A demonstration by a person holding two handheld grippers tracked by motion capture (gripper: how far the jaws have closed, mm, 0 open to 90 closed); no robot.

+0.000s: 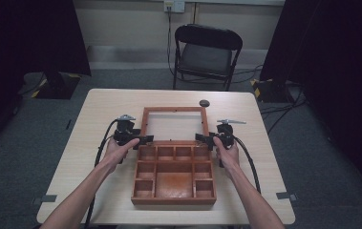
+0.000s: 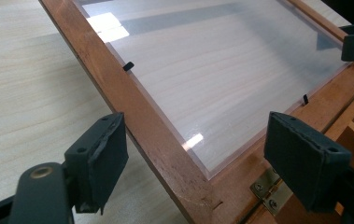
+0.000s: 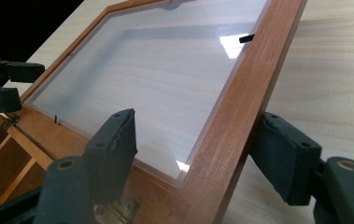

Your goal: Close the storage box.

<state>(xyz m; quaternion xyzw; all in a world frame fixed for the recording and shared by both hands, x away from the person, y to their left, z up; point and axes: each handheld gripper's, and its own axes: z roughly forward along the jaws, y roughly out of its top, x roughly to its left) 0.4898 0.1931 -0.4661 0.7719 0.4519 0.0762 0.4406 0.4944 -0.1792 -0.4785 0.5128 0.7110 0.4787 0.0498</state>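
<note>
A wooden box [image 1: 174,199] with several compartments lies open on the table. Its lid [image 1: 144,121], a wooden frame around a clear pane, is folded back away from the person. My left gripper [image 1: 146,140] is at the lid's left hinge corner. In the left gripper view its jaws stand open [image 2: 198,163] on either side of the lid's side rail [image 2: 160,149]. At the right hinge corner my right gripper [image 1: 201,138] is open [image 3: 198,149] astride the other rail [image 3: 233,135]. I cannot tell whether the lid rests on the table.
A small dark round object [image 1: 204,103] lies just beyond the lid's far right corner. A black folding chair [image 1: 207,52] stands behind the table. Brass hinges [image 2: 265,186] join lid and box. Bare tabletop lies left and right of the box.
</note>
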